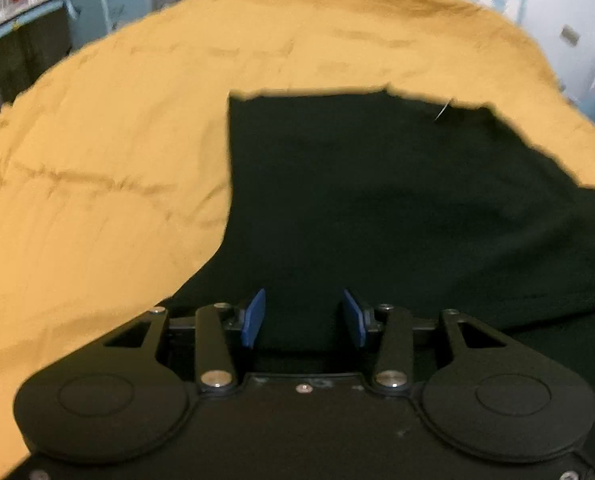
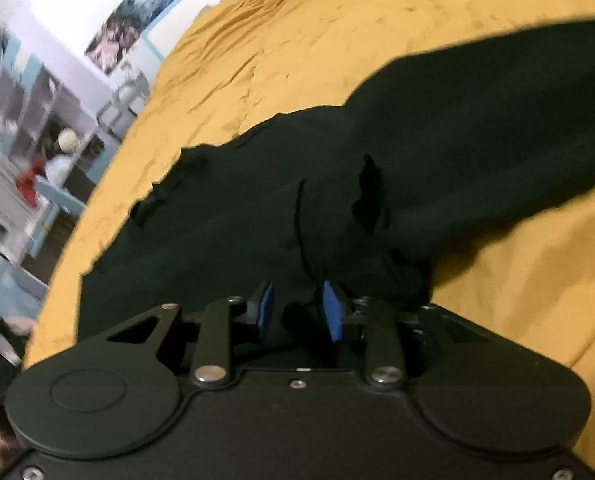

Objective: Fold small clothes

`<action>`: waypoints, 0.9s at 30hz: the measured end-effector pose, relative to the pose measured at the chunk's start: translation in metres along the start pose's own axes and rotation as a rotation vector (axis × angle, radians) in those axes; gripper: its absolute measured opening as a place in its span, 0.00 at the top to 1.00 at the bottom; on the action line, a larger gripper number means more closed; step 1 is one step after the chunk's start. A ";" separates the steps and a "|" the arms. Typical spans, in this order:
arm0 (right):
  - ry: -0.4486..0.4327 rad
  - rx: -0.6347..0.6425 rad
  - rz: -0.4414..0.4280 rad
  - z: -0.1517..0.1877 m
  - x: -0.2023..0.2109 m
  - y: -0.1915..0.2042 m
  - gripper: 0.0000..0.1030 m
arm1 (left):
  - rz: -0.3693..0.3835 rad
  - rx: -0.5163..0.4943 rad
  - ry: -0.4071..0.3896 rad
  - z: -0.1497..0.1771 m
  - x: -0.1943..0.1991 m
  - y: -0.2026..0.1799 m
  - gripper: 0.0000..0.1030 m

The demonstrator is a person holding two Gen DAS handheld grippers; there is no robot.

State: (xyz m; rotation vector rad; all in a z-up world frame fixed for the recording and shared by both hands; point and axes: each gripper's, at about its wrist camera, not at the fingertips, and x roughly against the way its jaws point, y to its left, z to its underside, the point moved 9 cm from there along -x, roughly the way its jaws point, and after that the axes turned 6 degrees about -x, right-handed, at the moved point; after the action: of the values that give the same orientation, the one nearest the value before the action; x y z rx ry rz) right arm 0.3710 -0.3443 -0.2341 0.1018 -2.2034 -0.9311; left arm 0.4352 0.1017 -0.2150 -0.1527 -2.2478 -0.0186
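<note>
A black garment (image 1: 377, 208) lies spread on a mustard-yellow bedcover (image 1: 117, 160), its straight edges at the far side and the left. My left gripper (image 1: 304, 316) hovers over the garment's near part. Its blue pads (image 1: 254, 316) stand apart, with flat cloth below them and nothing pinched. In the right wrist view the same garment (image 2: 437, 140) is rumpled, with one long part running off to the upper right. My right gripper (image 2: 299, 310) sits at a bunched fold. Creases run into its narrow jaws, and its blue pads (image 2: 332, 314) press on gathered black cloth.
The yellow bedcover (image 2: 337, 32) stretches wide around the garment on all sides. Beyond the bed's left edge stand shelves and blue furniture (image 2: 37, 168). A pale wall with pictures (image 2: 137, 16) lies behind. More blue furniture (image 1: 85, 4) shows at the far left.
</note>
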 end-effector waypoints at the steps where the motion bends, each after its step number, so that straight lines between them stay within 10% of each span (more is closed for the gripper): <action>1: -0.001 -0.031 -0.011 -0.001 0.004 0.004 0.72 | 0.008 0.022 -0.006 -0.001 0.005 0.000 0.58; 6: -0.242 -0.094 0.010 -0.037 0.100 -0.024 0.53 | 0.254 0.087 -0.135 -0.033 0.059 -0.053 0.56; 13: -0.553 -0.454 0.193 -0.098 0.221 -0.161 0.51 | 0.648 -0.024 -0.216 -0.062 0.095 -0.235 0.50; 19: -0.610 -0.653 0.248 -0.125 0.237 -0.239 0.51 | 0.742 -0.047 -0.096 -0.054 0.029 -0.372 0.50; 27: -0.616 -0.704 0.348 -0.151 0.213 -0.288 0.51 | 0.720 -0.014 0.065 -0.032 -0.062 -0.435 0.50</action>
State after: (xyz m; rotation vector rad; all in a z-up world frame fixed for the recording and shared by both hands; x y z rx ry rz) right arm 0.2579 -0.7158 -0.2225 -0.9765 -2.1495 -1.6104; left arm 0.4482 -0.3383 -0.2257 -0.9392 -2.0116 0.3398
